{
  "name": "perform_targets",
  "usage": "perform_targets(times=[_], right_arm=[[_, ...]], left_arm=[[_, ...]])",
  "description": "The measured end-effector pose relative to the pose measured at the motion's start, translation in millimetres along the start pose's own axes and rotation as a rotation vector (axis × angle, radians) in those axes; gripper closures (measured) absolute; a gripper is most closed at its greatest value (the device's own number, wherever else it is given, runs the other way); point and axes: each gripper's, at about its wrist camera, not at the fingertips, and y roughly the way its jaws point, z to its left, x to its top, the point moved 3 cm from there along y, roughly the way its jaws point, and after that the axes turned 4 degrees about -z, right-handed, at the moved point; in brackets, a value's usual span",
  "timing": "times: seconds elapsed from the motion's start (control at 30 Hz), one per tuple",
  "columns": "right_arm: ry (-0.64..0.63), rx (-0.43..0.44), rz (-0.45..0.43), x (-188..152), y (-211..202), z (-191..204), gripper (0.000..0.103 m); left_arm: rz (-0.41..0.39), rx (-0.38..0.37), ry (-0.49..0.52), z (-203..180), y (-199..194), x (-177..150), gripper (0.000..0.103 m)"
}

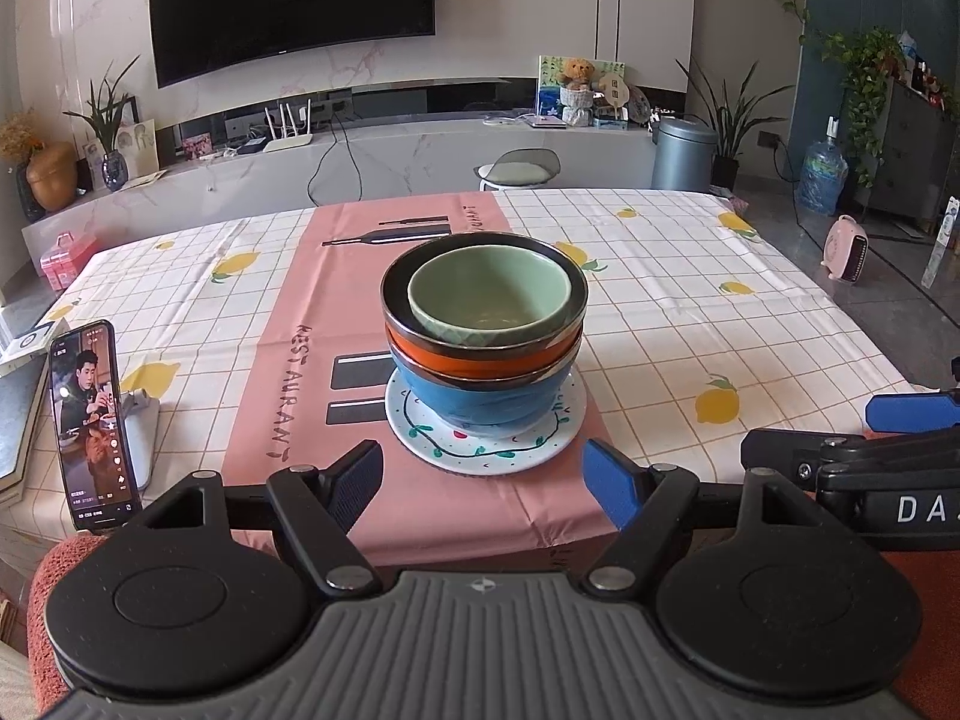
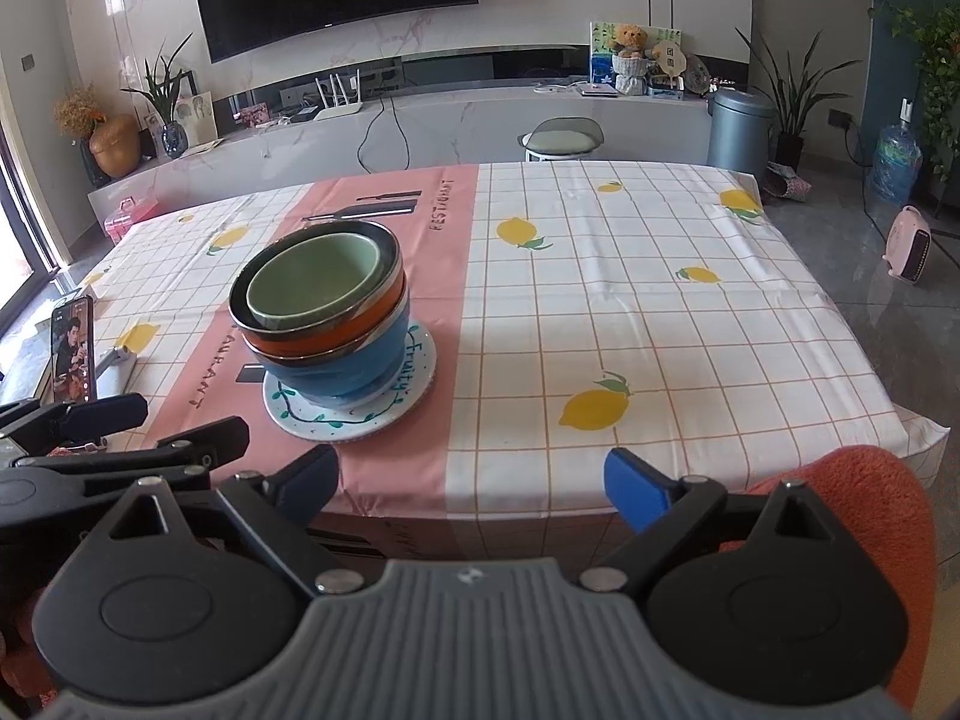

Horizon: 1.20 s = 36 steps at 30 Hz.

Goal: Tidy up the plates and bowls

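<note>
A stack stands on the pink strip of the tablecloth: a white patterned plate (image 1: pixel 432 450) (image 2: pixel 414 384) at the bottom, a blue bowl (image 1: pixel 486 402) (image 2: pixel 366 360) on it, an orange bowl (image 1: pixel 468 360) (image 2: pixel 336 330) in that, and a green bowl (image 1: pixel 486 294) (image 2: pixel 312 282) nested on top. My left gripper (image 1: pixel 486 489) is open, empty, just in front of the stack near the table's front edge. My right gripper (image 2: pixel 474 486) is open and empty too, to the right of the stack at the table edge. Each gripper shows at the side of the other's view.
A phone (image 1: pixel 90 420) (image 2: pixel 75 354) on a stand is lit at the table's left front. The lemon-print tablecloth (image 2: pixel 630 312) covers the table. A stool (image 1: pixel 516 171) stands behind the far edge. Orange fleece sleeves (image 2: pixel 864 492) sit beside the grippers.
</note>
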Motion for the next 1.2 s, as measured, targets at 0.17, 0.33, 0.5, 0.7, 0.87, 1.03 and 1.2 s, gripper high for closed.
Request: perform_targets(times=[0.17,0.33,0.5,0.7,0.87,1.03,1.2], right_arm=[[0.017,0.002,0.006,0.4,0.6,-2.9,0.008],[0.021,0.007,0.013,-0.8,1.3,-3.5,0.008],[0.031,0.007,0.017,-2.1,2.1,-6.1,0.008],[0.052,0.010,0.028,-3.1,2.4,-9.4,0.008],[0.059,0.010,0.022,-3.7,0.6,-9.7,0.008],[0.059,0.014,0.027,-5.4,-0.3,-7.3,0.008],[0.059,0.013,0.020,-4.9,-2.4,-6.5,0.008]], left_arm=[[-0.005,0.001,0.004,-1.5,-0.9,1.4,0.014],[0.002,-0.004,0.006,-3.4,-1.4,1.6,0.014],[0.005,-0.008,0.007,-5.5,-1.6,1.7,0.014],[0.005,-0.016,0.005,-7.1,-2.4,2.4,0.014],[0.004,-0.016,0.003,-7.1,-3.7,1.8,0.014],[0.005,-0.014,-0.002,-5.5,-4.7,0.0,0.014],[-0.002,-0.015,-0.007,-4.2,-7.1,0.6,0.014]])
